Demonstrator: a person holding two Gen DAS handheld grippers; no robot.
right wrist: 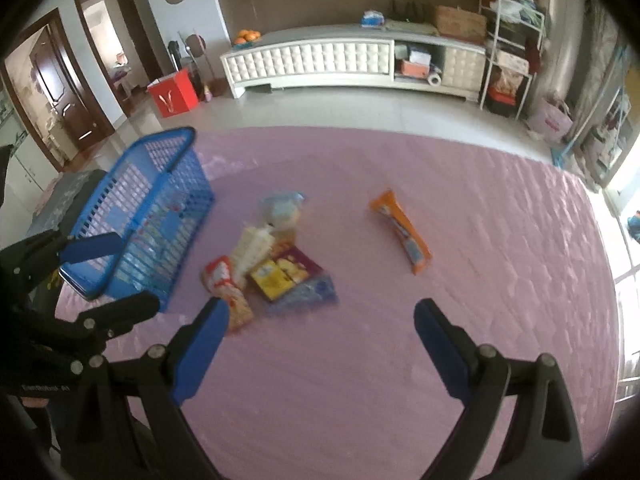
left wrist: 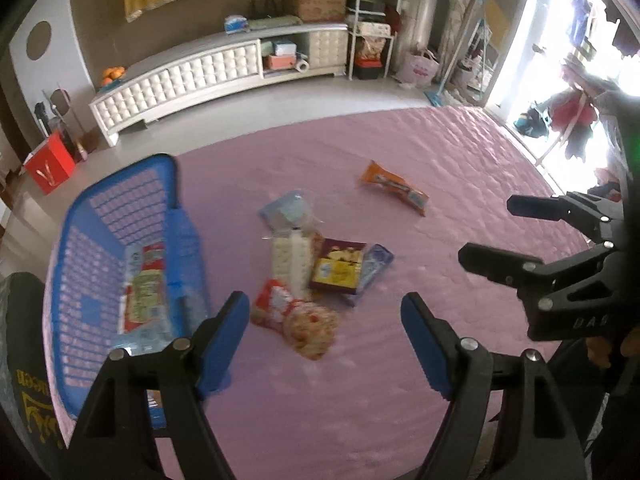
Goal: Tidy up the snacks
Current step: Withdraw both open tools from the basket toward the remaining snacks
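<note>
A blue plastic basket stands at the left on the pink quilted bed cover, with a green and red packet inside. Beside it lies a pile of snacks: a red and white cookie packet, a white wafer pack, a maroon and yellow box, a blue packet and a clear bag. An orange packet lies apart to the right. My left gripper is open and empty just short of the pile. My right gripper is open and empty too.
Beyond the bed's far edge is tiled floor with a long white cabinet and a red box. A dark cloth item sits left of the basket. Bright windows line the right side.
</note>
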